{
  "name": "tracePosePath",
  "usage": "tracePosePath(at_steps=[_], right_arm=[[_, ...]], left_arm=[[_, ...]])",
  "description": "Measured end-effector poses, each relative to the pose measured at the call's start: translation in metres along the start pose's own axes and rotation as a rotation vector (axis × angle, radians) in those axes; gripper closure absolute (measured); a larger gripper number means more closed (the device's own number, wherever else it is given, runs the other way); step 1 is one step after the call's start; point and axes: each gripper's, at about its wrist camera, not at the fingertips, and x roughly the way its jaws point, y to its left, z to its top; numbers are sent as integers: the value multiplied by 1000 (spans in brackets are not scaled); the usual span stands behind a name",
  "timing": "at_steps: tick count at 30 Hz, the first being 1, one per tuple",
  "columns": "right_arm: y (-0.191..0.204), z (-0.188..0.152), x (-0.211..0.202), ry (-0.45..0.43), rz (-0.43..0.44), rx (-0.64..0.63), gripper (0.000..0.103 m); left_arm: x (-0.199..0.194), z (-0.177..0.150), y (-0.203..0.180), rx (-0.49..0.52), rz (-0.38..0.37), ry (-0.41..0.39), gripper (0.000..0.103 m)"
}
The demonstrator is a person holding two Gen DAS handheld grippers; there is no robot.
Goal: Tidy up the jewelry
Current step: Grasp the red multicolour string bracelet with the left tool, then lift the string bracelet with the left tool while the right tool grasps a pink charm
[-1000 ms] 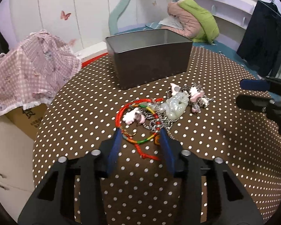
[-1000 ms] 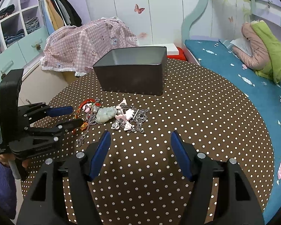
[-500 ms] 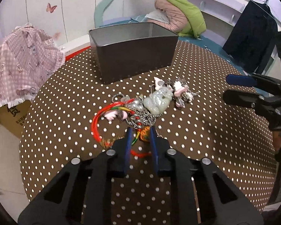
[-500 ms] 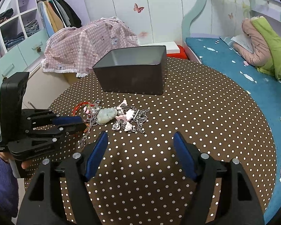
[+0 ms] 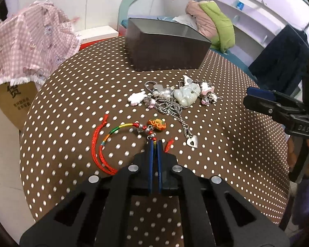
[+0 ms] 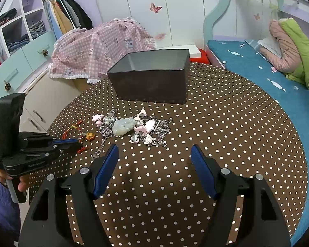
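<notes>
My left gripper [image 5: 154, 144] is pinched tight on the red cord bracelet [image 5: 105, 142], which trails across the dotted tablecloth [image 5: 76, 94] toward 9 o'clock. My right gripper [image 6: 154, 154] hangs with its jaws wide apart, holding nothing. The jewelry pile [image 6: 134, 127], with the jade pendant [image 5: 186, 95] at its middle, lies at 12 o'clock from it. The dark tin box [image 6: 152, 78] stands beyond the pile.

Red cord bracelet [image 5: 113, 135] pinched, apart from jewelry pile [image 5: 175, 96]; box [image 5: 164, 47] behind.
</notes>
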Motion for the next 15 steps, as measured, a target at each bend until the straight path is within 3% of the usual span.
tracePosePath(at_steps=[9,12,15], right_arm=[[17,4,8,-3,8,-60,34],[26,7,18,12,5,-106,42],[32,8,30,35,-52,-149,50]], left_arm=[[-48,2,12,-82,-44,-145,99],[-55,1,6,-90,-65,-169,99],[-61,-3,-2,-91,-65,-183,99]])
